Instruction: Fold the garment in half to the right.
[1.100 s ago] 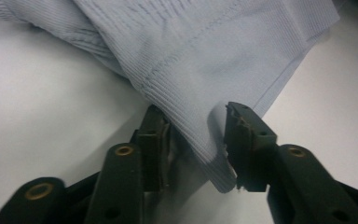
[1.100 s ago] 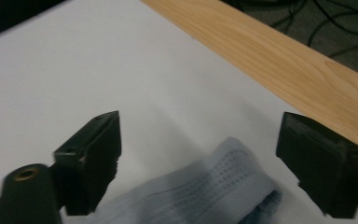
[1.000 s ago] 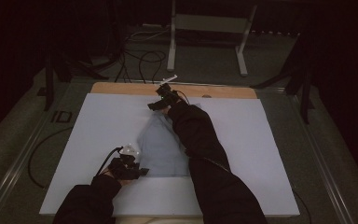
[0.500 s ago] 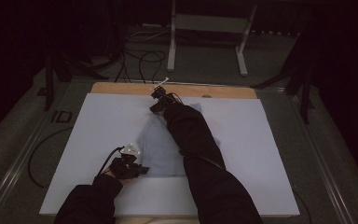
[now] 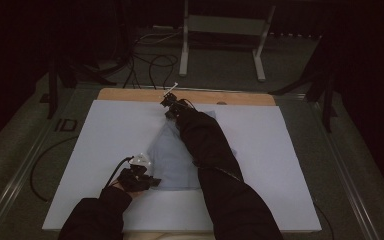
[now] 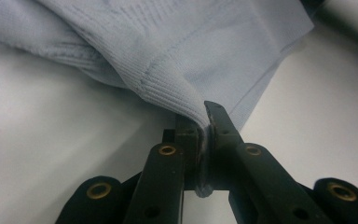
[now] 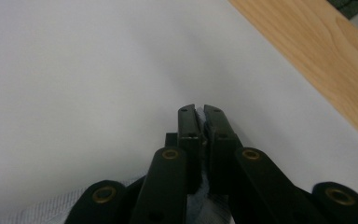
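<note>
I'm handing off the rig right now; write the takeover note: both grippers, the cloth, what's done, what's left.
Left gripper: shut on a ribbed edge of the pale blue knit garment, near the table's front.
Right gripper: shut on a thin bit of the same cloth, stretched toward the wooden strip at the far edge.
Garment lies on the white sheet, partly under the right sleeve.
Done: both ends gripped. Left: probably lay it flat, then release.

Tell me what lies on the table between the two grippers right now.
In the high view, the pale blue garment spans from the left gripper to the right gripper.
</note>
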Demonstrator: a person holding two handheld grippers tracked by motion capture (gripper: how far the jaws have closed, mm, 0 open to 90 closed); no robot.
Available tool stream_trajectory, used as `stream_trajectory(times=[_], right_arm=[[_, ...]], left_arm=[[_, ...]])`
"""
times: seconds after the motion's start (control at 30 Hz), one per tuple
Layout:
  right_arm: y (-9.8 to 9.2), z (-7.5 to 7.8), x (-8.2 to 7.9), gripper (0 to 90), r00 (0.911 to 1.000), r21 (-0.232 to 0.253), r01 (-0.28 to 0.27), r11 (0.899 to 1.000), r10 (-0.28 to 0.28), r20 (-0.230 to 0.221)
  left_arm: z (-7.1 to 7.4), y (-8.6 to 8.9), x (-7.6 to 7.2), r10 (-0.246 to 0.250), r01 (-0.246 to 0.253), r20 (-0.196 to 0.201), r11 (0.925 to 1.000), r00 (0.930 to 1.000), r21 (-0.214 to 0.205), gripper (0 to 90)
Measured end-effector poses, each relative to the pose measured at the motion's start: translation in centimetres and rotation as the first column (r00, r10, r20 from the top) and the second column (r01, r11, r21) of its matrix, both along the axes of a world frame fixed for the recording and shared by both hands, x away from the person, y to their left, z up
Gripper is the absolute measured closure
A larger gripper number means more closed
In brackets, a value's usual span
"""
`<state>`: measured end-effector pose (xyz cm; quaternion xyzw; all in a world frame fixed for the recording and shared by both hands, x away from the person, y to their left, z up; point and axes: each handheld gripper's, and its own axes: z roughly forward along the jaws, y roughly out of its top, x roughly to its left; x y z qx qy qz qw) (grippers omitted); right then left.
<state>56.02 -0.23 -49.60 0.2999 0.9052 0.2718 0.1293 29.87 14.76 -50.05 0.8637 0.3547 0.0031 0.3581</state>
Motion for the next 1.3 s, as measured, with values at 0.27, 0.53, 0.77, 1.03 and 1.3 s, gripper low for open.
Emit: stream_trajectory(times=[0.27,0.53,0.77,1.03,1.3], right_arm=[[-0.9,2.3,-0.6,87.7,0.9991,0.057,-0.004,0.998,0.002,0.043],[-2.1,4.1,-1.3,87.6,0.9977,0.083,-0.019,0.996,0.013,0.067],[-3.2,5.3,-2.0,87.7,0.9968,0.118,-0.029,0.993,0.02,0.078],[-5.0,6.8,-2.4,87.6,0.9949,0.151,-0.034,0.988,0.019,0.099],[-8.4,7.8,-2.7,87.6,0.9938,0.193,-0.01,0.981,-0.011,0.11]], left_arm=[[0.9,-0.5,-0.5,-0.011,0.011,0.031,0.9999,0.9994,-0.011,86.5],[1.6,-1.1,-0.8,-0.027,0.027,0.05,0.9996,0.9984,-0.009,86.5],[2.8,-1.7,-0.9,-0.039,0.04,0.074,0.9992,0.9965,-0.011,86.6],[4.0,-3.4,-0.8,-0.065,0.065,0.093,0.9979,0.9935,-0.001,86.6],[5.2,-6.1,-0.6,-0.114,0.115,0.122,0.9934,0.9859,0.005,86.5]])
